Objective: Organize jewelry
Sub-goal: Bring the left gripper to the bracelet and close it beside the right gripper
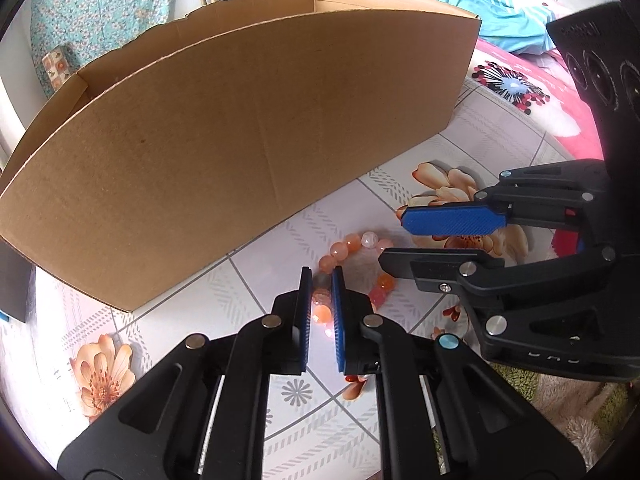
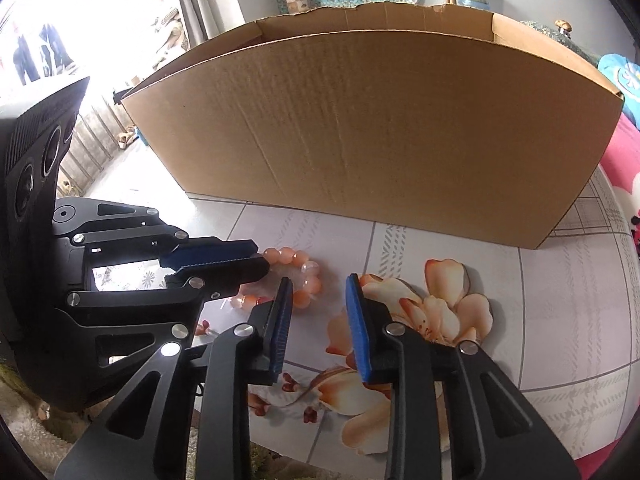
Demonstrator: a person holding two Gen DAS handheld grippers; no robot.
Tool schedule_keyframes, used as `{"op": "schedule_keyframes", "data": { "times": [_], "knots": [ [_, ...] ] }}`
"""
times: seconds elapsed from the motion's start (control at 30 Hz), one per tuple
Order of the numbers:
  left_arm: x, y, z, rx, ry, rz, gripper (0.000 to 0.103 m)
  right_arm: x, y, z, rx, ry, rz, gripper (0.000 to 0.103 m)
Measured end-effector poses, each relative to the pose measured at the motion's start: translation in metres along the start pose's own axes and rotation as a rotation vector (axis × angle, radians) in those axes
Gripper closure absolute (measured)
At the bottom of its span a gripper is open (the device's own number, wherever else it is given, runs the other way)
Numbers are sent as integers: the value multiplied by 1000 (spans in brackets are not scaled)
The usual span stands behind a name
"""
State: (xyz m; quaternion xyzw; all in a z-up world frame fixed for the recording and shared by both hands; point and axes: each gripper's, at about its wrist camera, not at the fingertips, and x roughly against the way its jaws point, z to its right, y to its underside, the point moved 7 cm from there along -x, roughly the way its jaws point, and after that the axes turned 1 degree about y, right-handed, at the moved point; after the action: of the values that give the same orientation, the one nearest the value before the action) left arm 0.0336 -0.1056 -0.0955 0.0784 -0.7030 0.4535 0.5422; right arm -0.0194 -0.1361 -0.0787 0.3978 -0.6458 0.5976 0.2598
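A bracelet of orange and pink beads (image 1: 354,246) lies on the flowered tablecloth just in front of a large cardboard box (image 1: 248,152). My left gripper (image 1: 321,280) is closed down on the bracelet's near side, with beads between its blue pads. In the right wrist view the left gripper (image 2: 262,262) comes in from the left onto the bracelet (image 2: 300,276). My right gripper (image 2: 318,284) is open and empty, its left finger beside the bracelet's right edge. It also shows in the left wrist view (image 1: 394,236), at the right of the bracelet.
The open-topped box (image 2: 400,132) stands upright right behind the bracelet. The tablecloth (image 2: 560,320) has tile lines and orange flowers. Pink and blue bedding (image 1: 512,60) lies at the right, a fluffy rug (image 1: 572,412) below the table edge.
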Motion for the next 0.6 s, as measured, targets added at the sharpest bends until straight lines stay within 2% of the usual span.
{"op": "schedule_keyframes", "data": {
  "times": [0.13, 0.27, 0.5, 0.6],
  "knots": [
    [1, 1, -1, 1, 0, 5, 94, 0, -4, 2, -26, -31, -17, 81],
    [1, 1, -2, 16, 12, 12, 94, 2, -11, 8, -102, -82, 8, 81],
    [4, 3, -5, 26, 21, 23, 94, -11, -17, -4, -43, -35, -11, 81],
    [4, 3, -6, 25, 19, 26, 94, -15, -19, -9, -8, 0, -17, 88]
  ]
}}
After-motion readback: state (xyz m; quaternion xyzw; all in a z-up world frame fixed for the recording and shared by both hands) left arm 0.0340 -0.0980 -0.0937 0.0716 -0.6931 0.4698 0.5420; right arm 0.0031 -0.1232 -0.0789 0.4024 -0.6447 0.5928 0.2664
